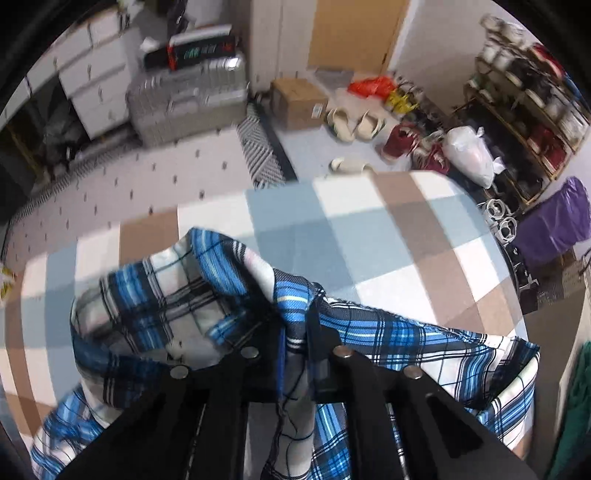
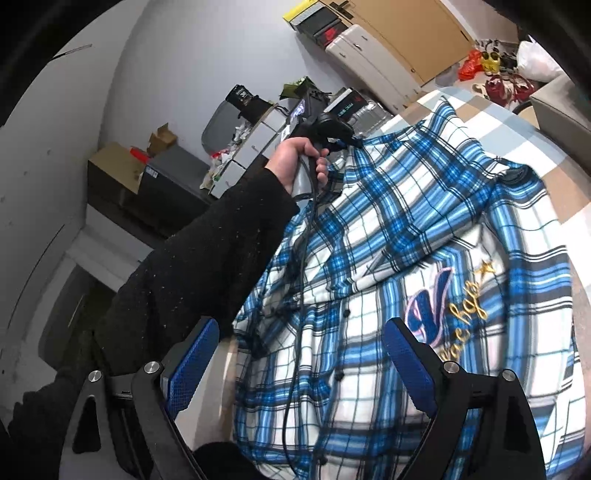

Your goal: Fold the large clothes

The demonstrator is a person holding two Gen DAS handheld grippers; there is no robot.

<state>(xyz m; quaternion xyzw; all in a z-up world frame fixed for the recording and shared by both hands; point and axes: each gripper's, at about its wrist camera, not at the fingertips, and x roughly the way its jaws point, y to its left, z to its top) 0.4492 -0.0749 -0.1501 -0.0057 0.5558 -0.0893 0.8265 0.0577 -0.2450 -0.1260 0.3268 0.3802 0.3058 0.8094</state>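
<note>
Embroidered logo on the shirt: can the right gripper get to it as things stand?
Probably yes. The right gripper is open and empty above the plaid shirt, and the embroidered logo lies just ahead of its right finger with nothing over it. The left gripper pinches the shirt farther off, clear of that path.

Pale grey floor w/ small dark dots, a black-and-white patterned mat across it; a checked blanket in tan, blue and white covers the bed. White drawers and a silver suitcase stand by the far wall, near a wooden door and cardboard box. Shoe rack at right, slippers loose on floor.
</note>
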